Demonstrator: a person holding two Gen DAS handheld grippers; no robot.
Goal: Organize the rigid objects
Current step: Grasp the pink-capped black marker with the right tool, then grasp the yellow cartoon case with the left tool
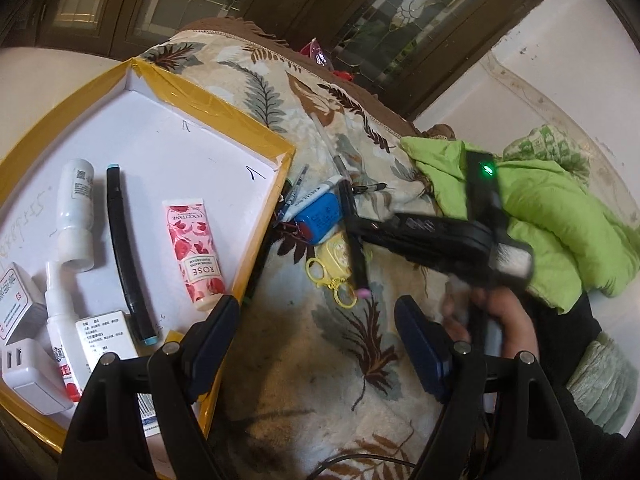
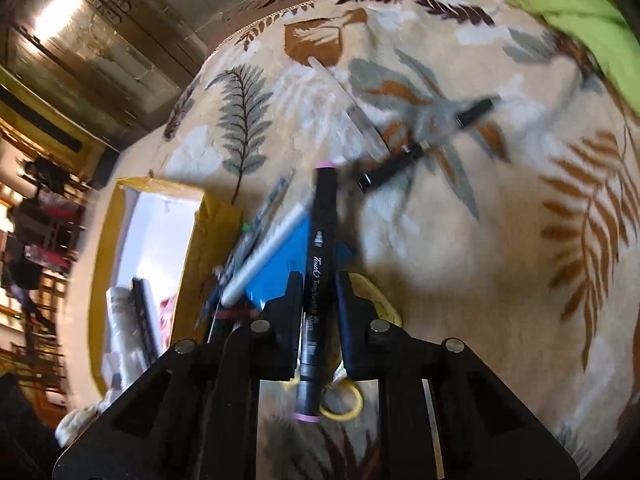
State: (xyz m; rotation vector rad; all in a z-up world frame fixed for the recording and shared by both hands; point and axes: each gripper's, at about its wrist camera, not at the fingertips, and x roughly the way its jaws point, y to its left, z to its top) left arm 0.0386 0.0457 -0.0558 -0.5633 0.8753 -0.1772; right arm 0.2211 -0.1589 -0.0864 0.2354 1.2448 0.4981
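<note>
Right hand-held gripper point(image 2: 318, 304) clamped on pink-capped marker point(image 2: 320, 264), lifted above leaf-print blanket point(image 2: 480, 240). Left hand-held gripper point(image 1: 316, 332) apart, empty. Yellow-edged tray point(image 1: 256, 216) holds several items; pens, blue battery pack point(image 1: 320, 216) left.

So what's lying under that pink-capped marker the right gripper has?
Under the marker, held by the right gripper, show a blue battery pack and a yellow keychain. Whatever lies directly beneath them is covered.
</note>
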